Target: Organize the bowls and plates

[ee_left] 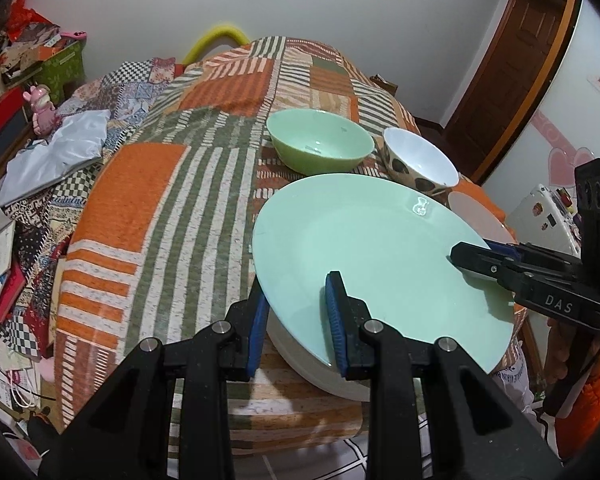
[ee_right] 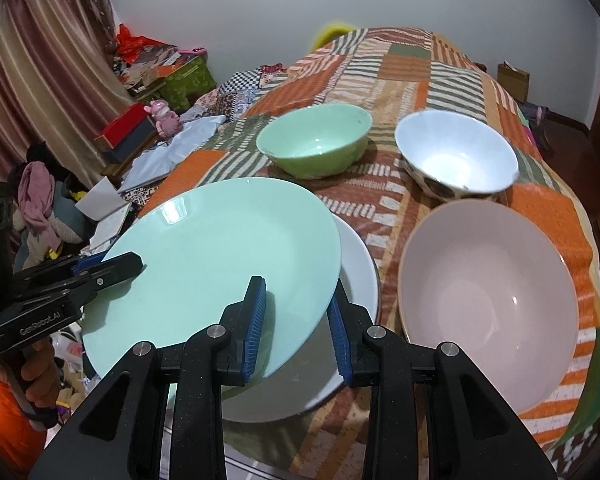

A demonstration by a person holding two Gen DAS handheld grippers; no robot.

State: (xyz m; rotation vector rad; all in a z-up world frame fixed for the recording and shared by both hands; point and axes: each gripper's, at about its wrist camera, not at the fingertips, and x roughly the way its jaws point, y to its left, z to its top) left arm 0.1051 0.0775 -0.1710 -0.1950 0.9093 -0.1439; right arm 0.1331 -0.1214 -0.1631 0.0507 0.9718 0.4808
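1. The mint-green plate [ee_right: 220,264] is held tilted above a white plate [ee_right: 359,264], which lies on the patterned orange-and-green cloth [ee_left: 160,208] covering the tabletop.
2. The left tongs [ee_left: 298,328] clamp the mint-green plate's near-left rim, one blue pad on top and one beneath.
3. The right tongs [ee_right: 296,328] clamp the opposite rim the same way, so both pairs stand narrow and share the load.
4. A pink bowl [ee_right: 487,304] sits on the cloth just right of the white plate.
5. Farther back stand a green bowl [ee_right: 313,140] and a white bowl with dark spots [ee_right: 455,156], side by side but apart.
6. An orange sleeve [ee_left: 591,392] shows behind the right tongs.
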